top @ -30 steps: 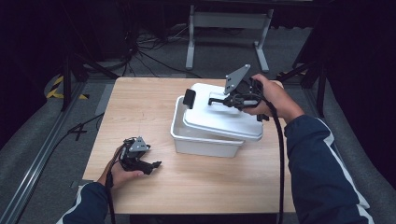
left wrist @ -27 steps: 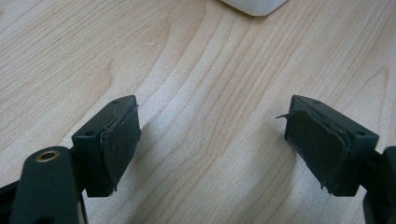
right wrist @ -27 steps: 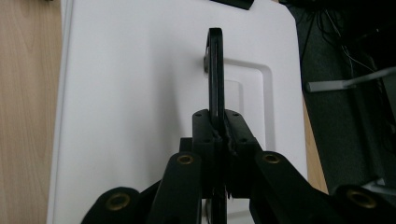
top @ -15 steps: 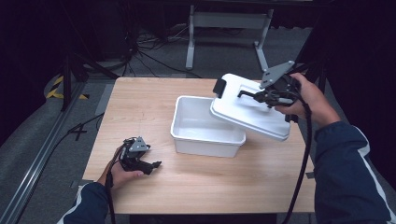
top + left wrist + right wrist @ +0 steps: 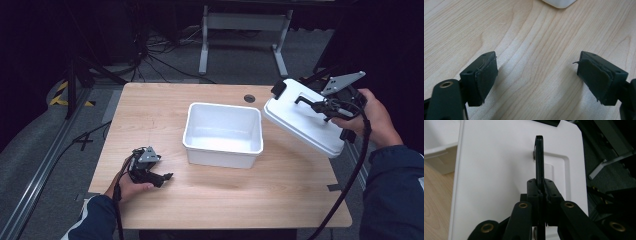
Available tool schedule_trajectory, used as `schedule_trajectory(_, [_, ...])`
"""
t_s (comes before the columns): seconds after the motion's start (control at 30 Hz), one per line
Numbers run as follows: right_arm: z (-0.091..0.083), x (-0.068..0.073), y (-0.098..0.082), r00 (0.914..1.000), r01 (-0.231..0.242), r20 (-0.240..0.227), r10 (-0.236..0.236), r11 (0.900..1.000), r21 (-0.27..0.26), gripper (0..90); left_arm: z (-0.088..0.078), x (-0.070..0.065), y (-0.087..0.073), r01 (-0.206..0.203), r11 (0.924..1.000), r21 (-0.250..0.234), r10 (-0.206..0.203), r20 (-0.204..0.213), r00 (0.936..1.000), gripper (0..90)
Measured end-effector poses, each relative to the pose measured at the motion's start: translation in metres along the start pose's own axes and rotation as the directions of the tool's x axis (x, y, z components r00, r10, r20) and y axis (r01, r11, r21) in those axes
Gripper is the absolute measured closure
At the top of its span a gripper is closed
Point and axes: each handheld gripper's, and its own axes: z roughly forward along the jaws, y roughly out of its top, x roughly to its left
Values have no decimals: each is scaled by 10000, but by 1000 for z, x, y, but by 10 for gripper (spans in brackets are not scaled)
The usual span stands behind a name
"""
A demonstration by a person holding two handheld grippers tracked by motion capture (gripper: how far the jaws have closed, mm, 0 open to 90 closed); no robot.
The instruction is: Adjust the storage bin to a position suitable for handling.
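Lifted clear of the tub point(image 5: 223, 132), the lid point(image 5: 300, 117) hangs tilted, its handle pinched by the right tool point(image 5: 320, 105); left tool point(image 5: 162, 176) spread.

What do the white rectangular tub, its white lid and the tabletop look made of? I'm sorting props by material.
White rectangular tub: likely moulded plastic, smooth with a slight sheen and rounded corners. White lid, held by the right gripper: apparently the same plastic, with a black handle. Tabletop: pale wood or wood-look laminate, with visible grain lines.

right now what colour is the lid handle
Black, on a white lid; the handle shows best in the right gripper view.
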Motion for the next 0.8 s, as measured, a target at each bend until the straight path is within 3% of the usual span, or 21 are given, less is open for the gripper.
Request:
schedule_trajectory(0.27, [13, -6, -24, 9980, -630, -11, 631, 9971, 433, 849, 0, 0, 0, -1, 10000, 4, 1, 28, 10000, 167])
schedule_trajectory(0.63, [52, 2, -40, 9955, -920, -91, 938, 9883, 1213, 849, 0, 0, 0, 22, 10000, 32, -22, 35, 10000, 166])
schedule_trajectory(0.8, [70, 7, -42, 9910, -1308, -75, 1334, 9802, 1484, 848, 0, 0, 0, -6, 10000, 16, 6, 30, 10000, 165])
